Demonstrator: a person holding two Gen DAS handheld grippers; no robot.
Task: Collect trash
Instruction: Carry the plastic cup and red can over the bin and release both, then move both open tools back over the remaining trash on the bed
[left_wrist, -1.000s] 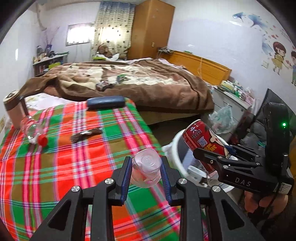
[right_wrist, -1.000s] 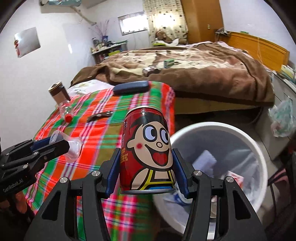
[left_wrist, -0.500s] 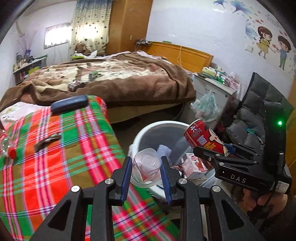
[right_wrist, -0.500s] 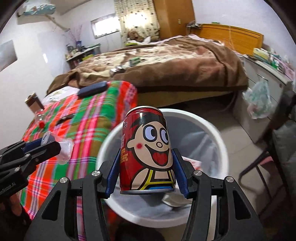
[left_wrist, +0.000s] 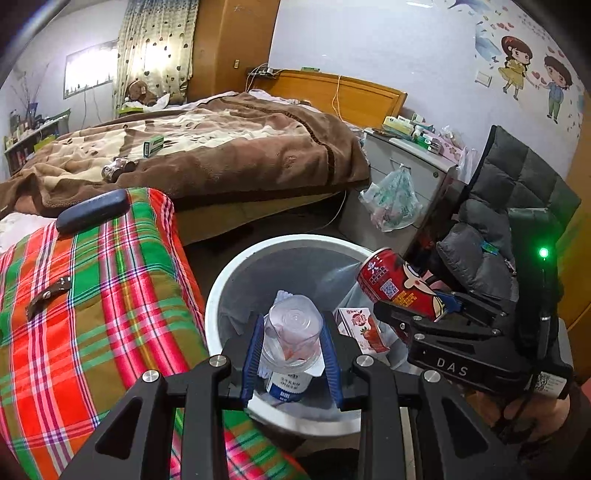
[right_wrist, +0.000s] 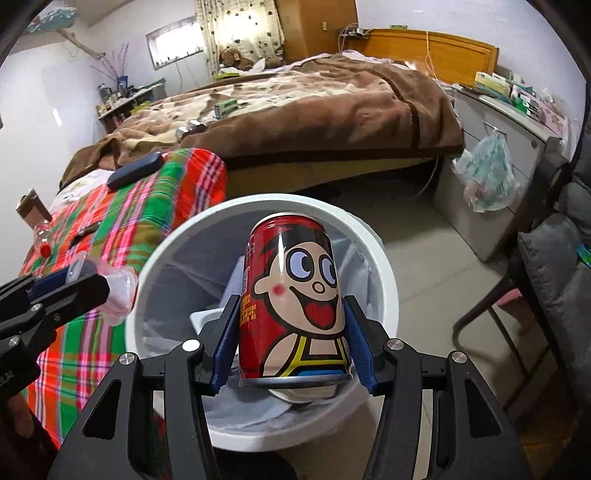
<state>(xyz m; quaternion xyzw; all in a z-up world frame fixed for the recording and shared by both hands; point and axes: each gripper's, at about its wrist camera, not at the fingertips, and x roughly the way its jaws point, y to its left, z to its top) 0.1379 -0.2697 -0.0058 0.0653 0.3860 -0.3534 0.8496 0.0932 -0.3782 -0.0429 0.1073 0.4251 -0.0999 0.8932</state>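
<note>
Trash filled both claws: the left gripper (left_wrist: 291, 349) was clenched on a clear plastic cup (left_wrist: 291, 332), and the right gripper (right_wrist: 291, 345) was clenched on a red can (right_wrist: 293, 295) printed with a cartoon face. In the left wrist view the cup sat at lower centre, pinched between the blue pads (left_wrist: 252, 354) with its base toward the camera, directly over the open mouth of the white bin (left_wrist: 221, 291). In the right wrist view the can stood upright between the pads at the centre of the frame, also over the bin (right_wrist: 384, 266), whose rim ringed it. Both pieces seemed to be held there so that they would fall inside once let go, not onto the floor. The bin already held a small carton (left_wrist: 360, 326) with a strawberry picture and some white paper or cups. To the left of the bin lay the plaid cloth (left_wrist: 92, 295), on which a dark blue case (left_wrist: 92, 210) and a small dark strip (left_wrist: 48, 297) remained; a bottle with a red cap (right_wrist: 42, 240) lay at the left edge of the right wrist view. Farther off, a brown blanket (left_wrist: 221, 155) covered the bed. Judging by this, the drop was the step in hand, with more litter left on the cloth.
</note>
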